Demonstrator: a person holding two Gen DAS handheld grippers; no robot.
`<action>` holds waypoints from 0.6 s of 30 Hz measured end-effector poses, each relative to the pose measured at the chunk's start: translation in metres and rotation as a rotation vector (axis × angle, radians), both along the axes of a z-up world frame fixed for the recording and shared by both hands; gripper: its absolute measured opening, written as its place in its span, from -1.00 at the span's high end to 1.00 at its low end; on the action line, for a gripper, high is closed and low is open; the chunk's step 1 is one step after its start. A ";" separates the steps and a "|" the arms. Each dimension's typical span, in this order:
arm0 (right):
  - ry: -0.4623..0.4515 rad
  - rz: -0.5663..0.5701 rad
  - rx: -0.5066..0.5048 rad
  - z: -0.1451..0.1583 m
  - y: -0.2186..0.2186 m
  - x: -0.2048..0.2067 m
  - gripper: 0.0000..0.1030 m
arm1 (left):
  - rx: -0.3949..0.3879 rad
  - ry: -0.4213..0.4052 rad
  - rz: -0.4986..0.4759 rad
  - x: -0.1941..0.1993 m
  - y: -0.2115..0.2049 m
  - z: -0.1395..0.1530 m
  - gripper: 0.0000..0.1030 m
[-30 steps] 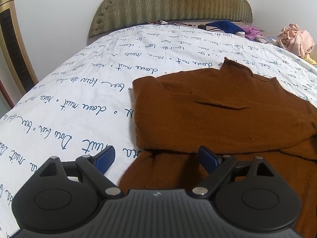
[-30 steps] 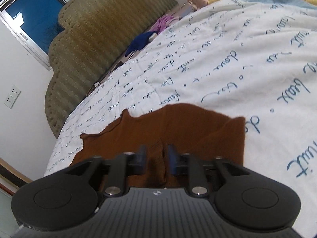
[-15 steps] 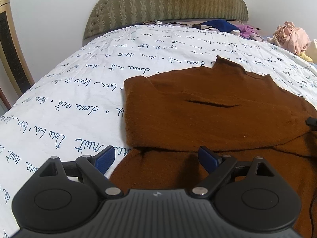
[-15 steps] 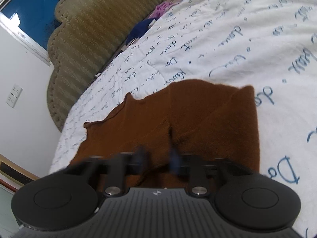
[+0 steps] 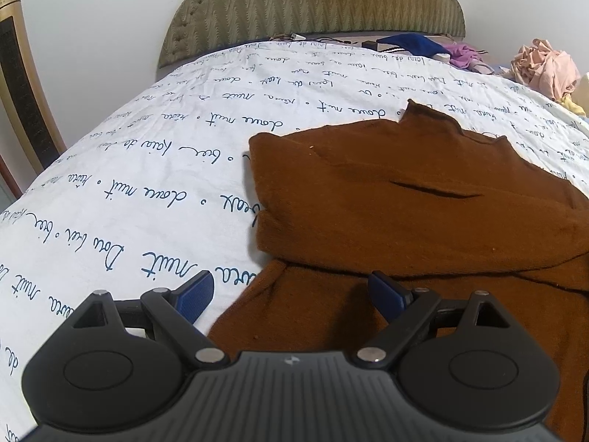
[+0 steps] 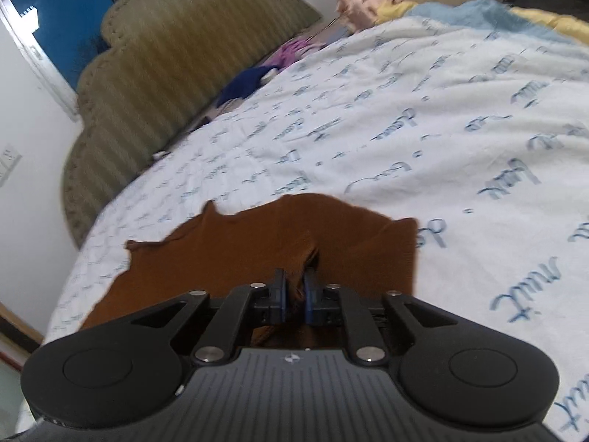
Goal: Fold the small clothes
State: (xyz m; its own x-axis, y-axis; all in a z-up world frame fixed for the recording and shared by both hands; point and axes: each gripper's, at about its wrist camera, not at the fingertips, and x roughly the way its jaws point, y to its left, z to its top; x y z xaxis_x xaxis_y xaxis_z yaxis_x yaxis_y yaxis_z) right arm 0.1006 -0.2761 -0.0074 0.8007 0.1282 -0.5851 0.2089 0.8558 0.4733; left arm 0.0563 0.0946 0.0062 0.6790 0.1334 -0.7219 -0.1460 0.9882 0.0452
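A brown knit garment (image 5: 405, 199) lies partly folded on the white bedspread (image 5: 147, 169) with blue script. My left gripper (image 5: 291, 287) hovers low over the garment's near left edge. It is open wide, with one blue pad over the sheet and the other over the cloth. In the right wrist view the same garment (image 6: 239, 250) stretches away from my right gripper (image 6: 294, 283). Its narrow-set jaws pinch a raised ridge of brown cloth between the pads and are opening slightly.
An olive padded headboard (image 5: 313, 3) closes the far end of the bed. A blue cloth (image 5: 408, 42), a purple cloth (image 5: 464, 55) and a pink heap of clothes (image 5: 545, 66) lie along the far right. A gold-framed panel (image 5: 22, 84) stands left.
My right gripper's jaws have closed from a moderate gap onto a ridge of the brown garment, bunching it up. The left gripper has stayed open and still.
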 end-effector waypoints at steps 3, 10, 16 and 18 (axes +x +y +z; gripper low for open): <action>-0.036 0.013 -0.061 0.008 0.009 -0.011 0.35 | 0.004 0.000 -0.007 -0.001 -0.001 0.000 -0.77; -0.047 0.052 -0.138 0.012 0.019 -0.018 -0.07 | -0.005 0.002 -0.009 -0.005 -0.003 0.001 -0.77; -0.050 0.056 -0.097 0.014 0.018 -0.028 -0.25 | -0.020 -0.007 -0.017 -0.013 -0.007 0.002 -0.77; -0.052 0.064 -0.114 0.015 0.019 -0.033 -0.31 | -0.025 -0.007 -0.023 -0.015 -0.010 0.002 -0.77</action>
State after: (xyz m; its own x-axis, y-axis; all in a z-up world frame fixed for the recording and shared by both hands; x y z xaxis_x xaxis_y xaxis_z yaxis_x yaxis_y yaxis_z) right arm 0.0681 -0.2568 0.0073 0.8228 0.1149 -0.5566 0.1301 0.9153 0.3812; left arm 0.0410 0.0847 0.0083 0.6871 0.0998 -0.7197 -0.1238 0.9921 0.0194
